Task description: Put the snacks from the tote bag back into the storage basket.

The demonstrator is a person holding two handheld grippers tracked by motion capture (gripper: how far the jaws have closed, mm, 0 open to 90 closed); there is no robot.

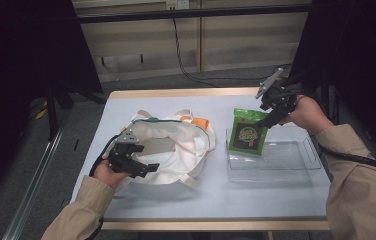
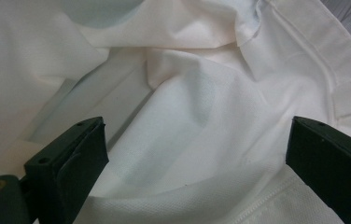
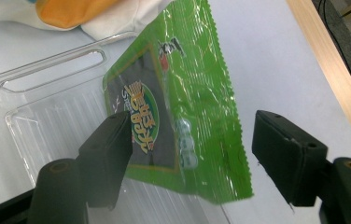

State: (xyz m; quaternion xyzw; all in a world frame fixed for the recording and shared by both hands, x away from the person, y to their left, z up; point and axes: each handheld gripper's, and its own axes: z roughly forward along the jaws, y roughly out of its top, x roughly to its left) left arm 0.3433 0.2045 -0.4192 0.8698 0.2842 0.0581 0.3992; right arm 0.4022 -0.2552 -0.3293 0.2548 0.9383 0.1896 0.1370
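On your green snack packet (image 3: 183, 93) you see yellow lettering inside a round green badge at about 8 o'clock on its face, and a small white-and-red logo towards 12 o'clock. Neither is sharp enough for you to read. Nothing else carries writing.

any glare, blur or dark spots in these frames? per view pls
High view: dark surroundings, table evenly lit, soft overall, clear tray low in contrast. Left gripper view: white bag in soft folds and grey shadows, no glare, left tool sharp. Right gripper view: glare streaks on green packet, print still readable, right tool crisp.
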